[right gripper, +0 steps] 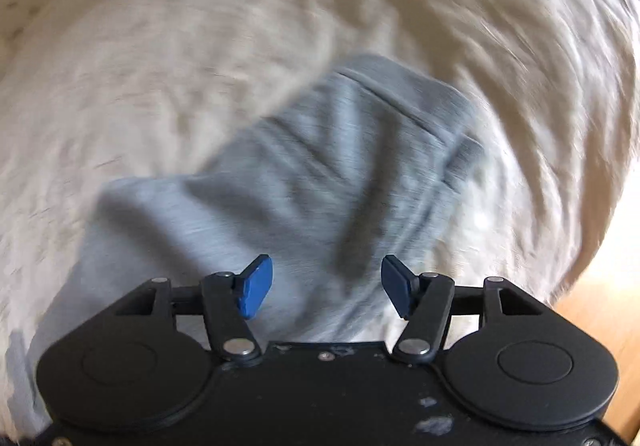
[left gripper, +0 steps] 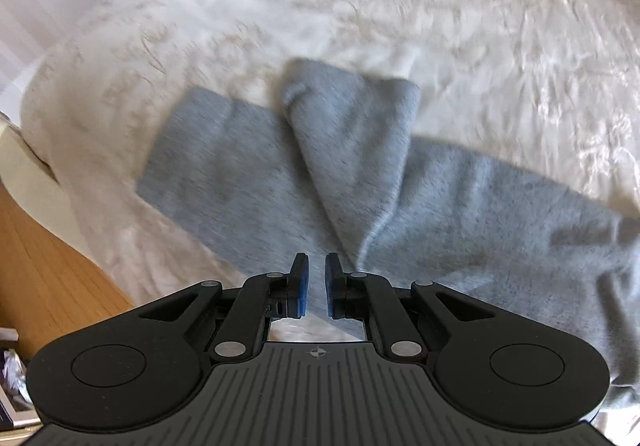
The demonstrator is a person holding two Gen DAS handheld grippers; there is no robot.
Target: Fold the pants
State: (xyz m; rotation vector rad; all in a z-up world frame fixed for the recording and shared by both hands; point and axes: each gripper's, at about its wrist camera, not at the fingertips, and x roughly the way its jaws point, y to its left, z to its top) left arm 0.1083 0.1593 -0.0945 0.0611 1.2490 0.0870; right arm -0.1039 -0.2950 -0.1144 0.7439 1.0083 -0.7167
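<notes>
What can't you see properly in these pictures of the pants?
- Left wrist view: the pants run off the right edge, so that end is cut off.
- Left wrist view: the left gripper body covers the cloth just below it.
- Right wrist view: blur smears the pants; seams are unclear.
- Right wrist view: the right gripper hides the near cloth.

Left gripper [left gripper: 316,286]: black linkage arms carrying blue pads [left gripper: 302,290], silver pivot pins at the joints behind the fingers, round black caps flanking the base on either side, grey ribbed plate with a small crosshair mark [left gripper: 318,353] lying centred behind the fingers. Right gripper [right gripper: 327,286]: same black linkage and silver pins, blue pads [right gripper: 256,286] showing broad faces, plain black base plate [right gripper: 328,398] behind the fingers bearing small screws and pale scuffs.
</notes>
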